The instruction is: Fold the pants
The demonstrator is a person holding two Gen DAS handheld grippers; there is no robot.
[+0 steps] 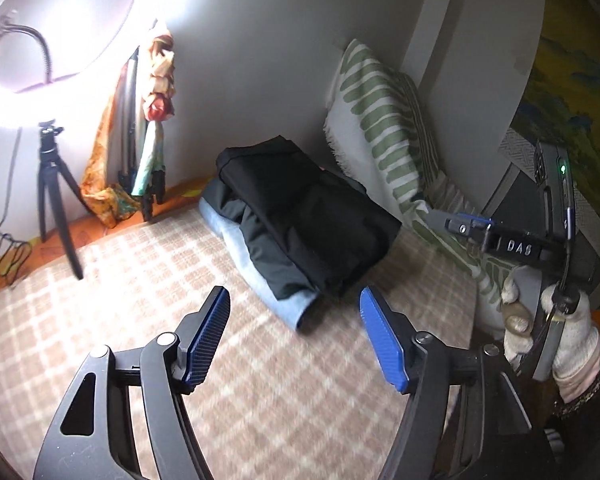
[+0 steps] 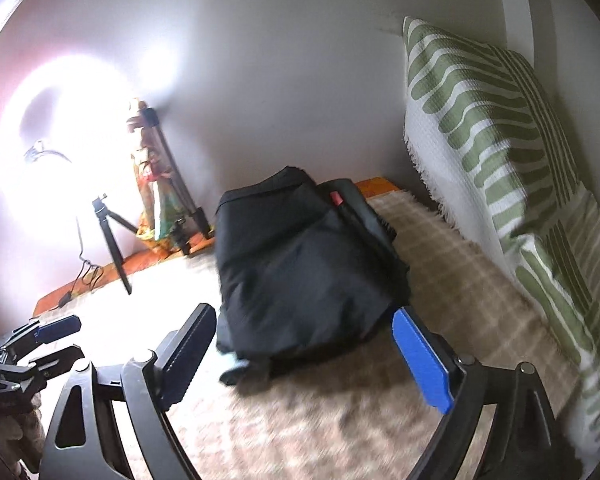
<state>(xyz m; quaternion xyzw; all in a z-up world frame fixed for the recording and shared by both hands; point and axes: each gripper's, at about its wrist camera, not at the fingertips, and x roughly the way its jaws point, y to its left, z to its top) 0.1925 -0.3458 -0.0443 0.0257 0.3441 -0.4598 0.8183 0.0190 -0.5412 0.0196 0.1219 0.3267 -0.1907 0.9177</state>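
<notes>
Left wrist view has both the left gripper (image 1: pixel 294 336) and right gripper (image 2: pixel 306 354) spread wide and empty, black pants (image 1: pixel 304 216) folded on the checked blanket (image 1: pixel 100 312) atop light denim (image 1: pixel 288 304); soft, floppy, probably light, so I'd pinch a folded edge.

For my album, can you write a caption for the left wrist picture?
Open left gripper hovers over the checked blanket before a stack of folded pants.
</notes>
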